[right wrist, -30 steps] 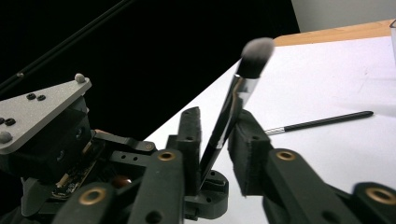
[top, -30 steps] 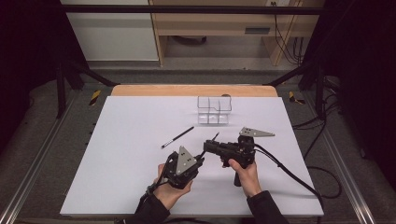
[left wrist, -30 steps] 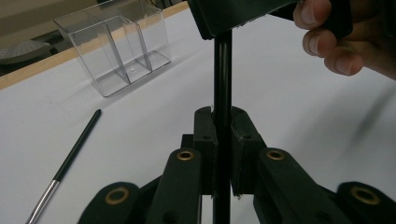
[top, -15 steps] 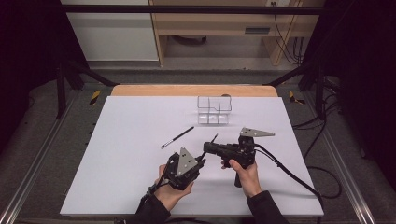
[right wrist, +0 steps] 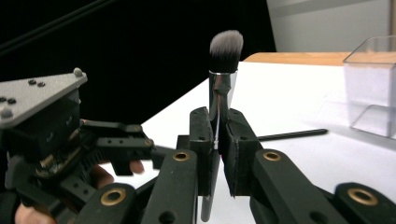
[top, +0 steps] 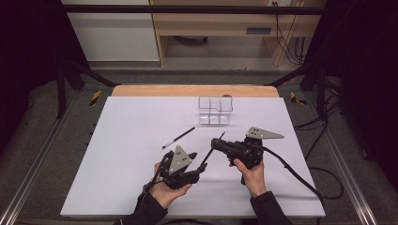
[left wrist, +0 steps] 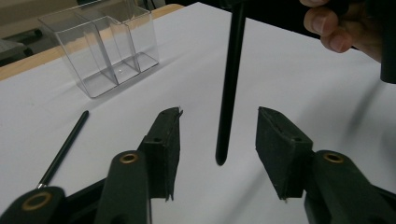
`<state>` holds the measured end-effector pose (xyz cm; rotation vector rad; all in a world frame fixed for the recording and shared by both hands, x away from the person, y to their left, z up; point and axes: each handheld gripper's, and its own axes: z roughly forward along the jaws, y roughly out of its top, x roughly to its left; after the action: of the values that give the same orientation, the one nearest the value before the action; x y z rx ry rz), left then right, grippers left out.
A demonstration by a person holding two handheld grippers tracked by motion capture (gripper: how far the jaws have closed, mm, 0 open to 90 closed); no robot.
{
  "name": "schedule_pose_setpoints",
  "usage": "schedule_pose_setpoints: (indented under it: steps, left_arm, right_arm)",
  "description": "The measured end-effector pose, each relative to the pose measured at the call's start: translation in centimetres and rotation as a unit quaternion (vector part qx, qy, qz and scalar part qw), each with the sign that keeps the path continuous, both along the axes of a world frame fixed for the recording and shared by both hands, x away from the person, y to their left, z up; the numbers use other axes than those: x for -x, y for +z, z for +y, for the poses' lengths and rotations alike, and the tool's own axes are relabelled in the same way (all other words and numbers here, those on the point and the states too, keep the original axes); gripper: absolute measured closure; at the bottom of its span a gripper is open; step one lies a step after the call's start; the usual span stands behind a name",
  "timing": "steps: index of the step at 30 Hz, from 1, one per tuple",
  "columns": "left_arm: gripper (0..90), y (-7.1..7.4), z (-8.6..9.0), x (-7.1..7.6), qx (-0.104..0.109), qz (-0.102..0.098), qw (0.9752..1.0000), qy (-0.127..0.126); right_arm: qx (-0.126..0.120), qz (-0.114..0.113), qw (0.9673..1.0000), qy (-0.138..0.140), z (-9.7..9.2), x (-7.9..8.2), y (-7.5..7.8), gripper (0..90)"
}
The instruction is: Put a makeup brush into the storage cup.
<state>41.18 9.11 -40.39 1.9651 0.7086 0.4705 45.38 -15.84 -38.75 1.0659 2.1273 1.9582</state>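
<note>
Makeup brush point(right wrist: 223, 74) clamped in right hand-held gripper point(right wrist: 217, 135) near the metal ferrule, bristles up, black handle point(left wrist: 230, 84) hanging down between the spread pads of left hand-held gripper point(left wrist: 219, 140); left jaws just been opening, released, touching nothing. Light, stiff, slim handle, likely smooth and slippery; soft bristles best left alone; grip best on ferrule or upper handle. Second, thinner brush point(top: 178, 138) flat on white table point(top: 117, 164); clear 3-part holder point(top: 215, 110) well beyond, probably the destination.
</note>
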Motion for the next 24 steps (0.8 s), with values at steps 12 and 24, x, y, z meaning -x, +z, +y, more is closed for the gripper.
schedule_pose_setpoints:
  steps: [12,24]
  left_arm:
    - [27.9,1.0,3.2,-1.3,0.02,-0.002,0.9998,0.007]
    - [18.6,1.2,8.4,-1.9,0.031,0.0,0.9986,0.043]
  right_arm:
    - [0.041,-0.029,0.9981,-0.035,-0.8,-0.1,0.6,83.2]
    - [0.062,-0.049,0.9931,-0.086,-2.3,-1.6,2.0,83.2]
